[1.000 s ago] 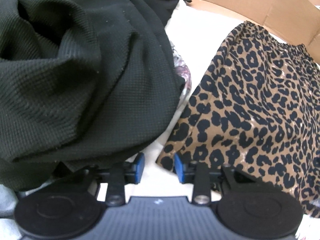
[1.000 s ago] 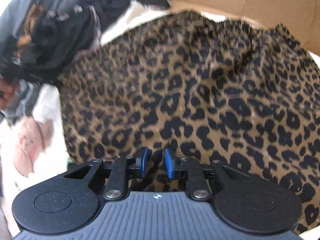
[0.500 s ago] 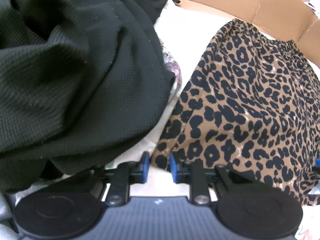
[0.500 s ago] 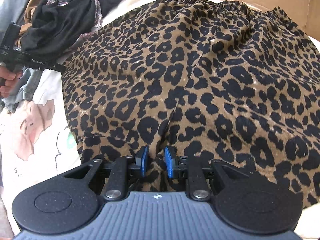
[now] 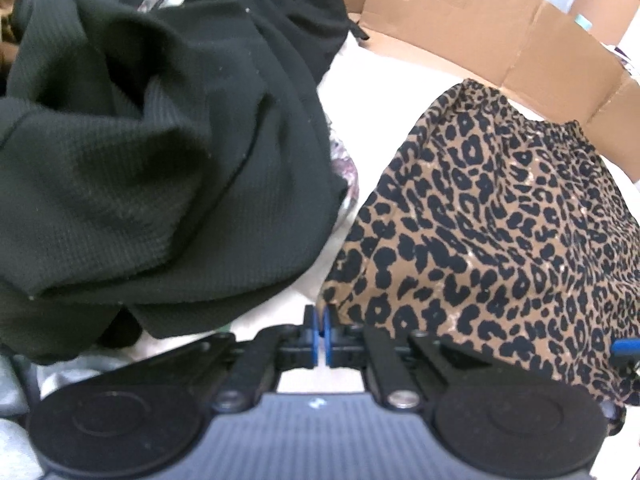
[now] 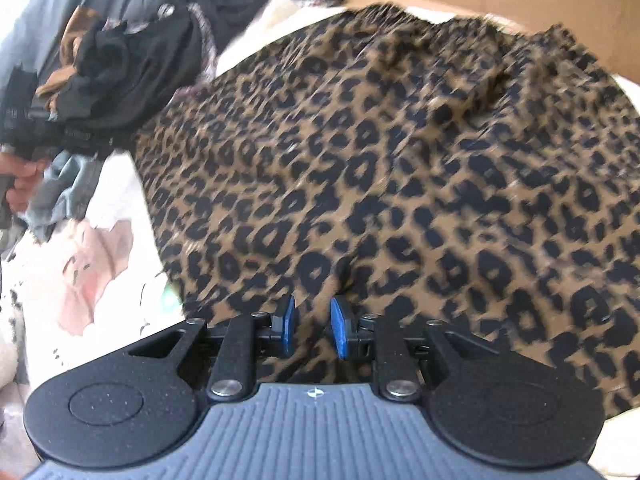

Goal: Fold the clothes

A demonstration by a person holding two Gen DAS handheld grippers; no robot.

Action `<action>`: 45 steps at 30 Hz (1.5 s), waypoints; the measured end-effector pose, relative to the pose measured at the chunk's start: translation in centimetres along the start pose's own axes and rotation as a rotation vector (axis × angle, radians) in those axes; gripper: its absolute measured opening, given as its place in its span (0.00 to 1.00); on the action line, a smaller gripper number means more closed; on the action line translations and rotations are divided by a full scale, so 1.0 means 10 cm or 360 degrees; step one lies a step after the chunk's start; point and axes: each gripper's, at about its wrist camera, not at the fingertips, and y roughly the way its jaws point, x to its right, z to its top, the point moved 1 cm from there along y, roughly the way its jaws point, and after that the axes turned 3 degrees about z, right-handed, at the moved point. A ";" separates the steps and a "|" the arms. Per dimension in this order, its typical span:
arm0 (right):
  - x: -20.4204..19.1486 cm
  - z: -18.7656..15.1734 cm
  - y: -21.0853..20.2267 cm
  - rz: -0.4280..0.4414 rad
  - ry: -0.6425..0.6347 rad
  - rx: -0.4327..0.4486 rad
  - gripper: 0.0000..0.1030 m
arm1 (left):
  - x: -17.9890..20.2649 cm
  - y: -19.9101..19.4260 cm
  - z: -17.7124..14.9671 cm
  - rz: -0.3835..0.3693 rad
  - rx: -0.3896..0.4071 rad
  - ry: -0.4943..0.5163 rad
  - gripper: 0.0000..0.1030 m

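Note:
A leopard-print garment [image 5: 500,232] lies spread flat on the white surface; it fills the right wrist view [image 6: 400,168]. My left gripper [image 5: 321,334] is shut at the garment's near left corner, with the hem edge at its blue pads; whether cloth is pinched is not clear. My right gripper [image 6: 312,326] is over the garment's near hem, its blue pads a little apart with leopard cloth between them. The left gripper [image 6: 24,128] and the hand holding it show at the left edge of the right wrist view.
A heap of black waffle-knit clothing [image 5: 152,168] lies left of the leopard garment, with grey garments [image 6: 80,8] behind it. A cardboard wall [image 5: 480,28] runs along the back. A pink-patterned white sheet [image 6: 88,264] covers the surface.
My left gripper has closed from open to shut at the garment's left corner. The right gripper stays over the near hem, and the leopard cloth has shifted and blurs with motion.

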 end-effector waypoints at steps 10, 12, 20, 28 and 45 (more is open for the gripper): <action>-0.15 -0.08 0.07 0.0024 -0.0040 -0.0127 0.16 | 0.01 -0.33 0.09 -0.0058 0.0057 -0.0050 0.02; -0.17 -0.10 0.07 0.0028 -0.0046 -0.0138 0.16 | 0.03 -0.38 0.12 -0.0074 0.0067 -0.0060 0.02; -0.16 -0.13 0.01 0.0068 -0.0054 -0.0164 0.16 | 0.18 -0.63 0.25 -0.0160 0.0066 -0.0079 0.02; -0.17 0.04 -0.31 0.0056 -0.0069 0.0045 0.27 | 0.46 -0.80 0.34 -0.0225 0.0055 -0.0028 0.02; -0.37 0.23 -0.46 0.0219 -0.0048 0.0316 0.44 | 1.38 -0.63 0.24 -0.0520 -0.0090 0.0055 0.01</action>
